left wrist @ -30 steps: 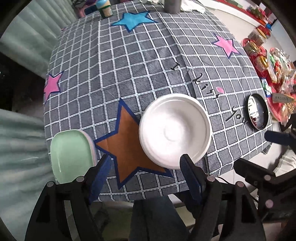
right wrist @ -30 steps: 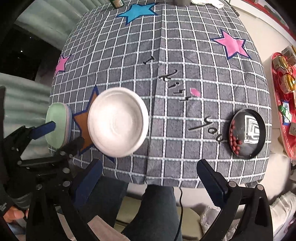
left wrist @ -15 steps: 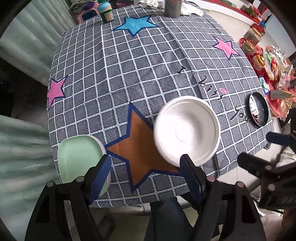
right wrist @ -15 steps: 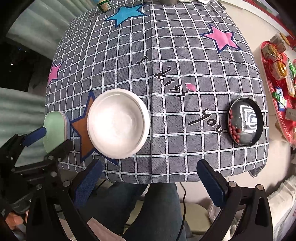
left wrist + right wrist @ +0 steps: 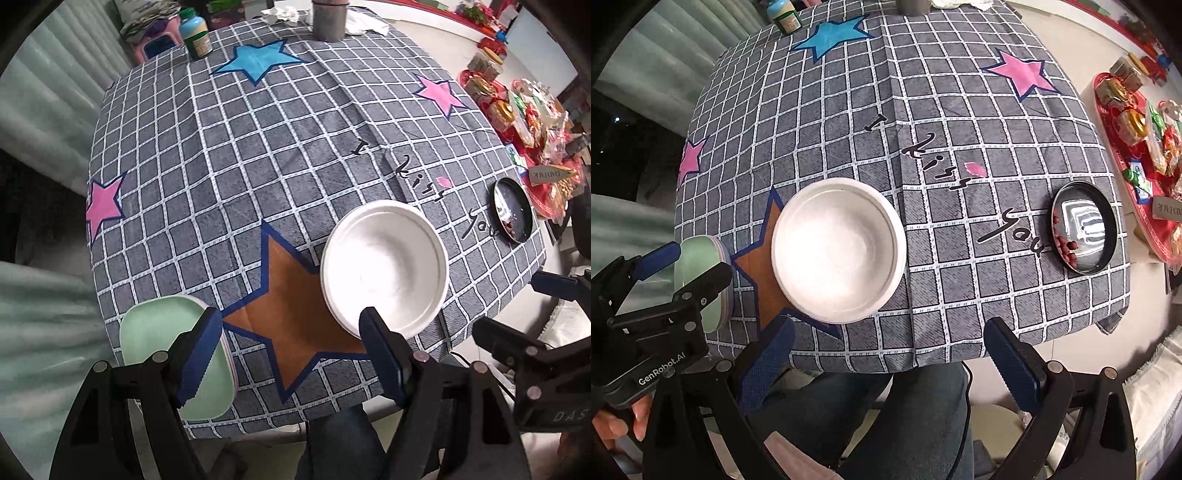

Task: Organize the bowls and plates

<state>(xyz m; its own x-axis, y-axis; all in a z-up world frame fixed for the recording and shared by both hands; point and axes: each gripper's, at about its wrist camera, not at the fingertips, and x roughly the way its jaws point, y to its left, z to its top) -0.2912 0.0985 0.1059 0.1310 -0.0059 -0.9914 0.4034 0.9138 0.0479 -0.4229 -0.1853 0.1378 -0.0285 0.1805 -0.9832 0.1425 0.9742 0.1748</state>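
- White bowl (image 5: 838,249) sat empty near the surface's (image 5: 960,110) front edge.
- Black dish (image 5: 1084,232) held red bits.
- Green plate (image 5: 173,354) lay at the corner.
- Left tool (image 5: 291,354) and right tool (image 5: 886,362) hung released, grasping nothing.

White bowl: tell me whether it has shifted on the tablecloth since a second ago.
No. The white bowl still overlaps the same right arm of the brown star, left of the printed "you".

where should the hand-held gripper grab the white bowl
Take the white bowl by its thin raised rim on the near side, one finger inside and one outside, coming straight down. It sits upright and open-topped, looks too wide to span whole, and that edge is nearest the open right hand-held gripper.
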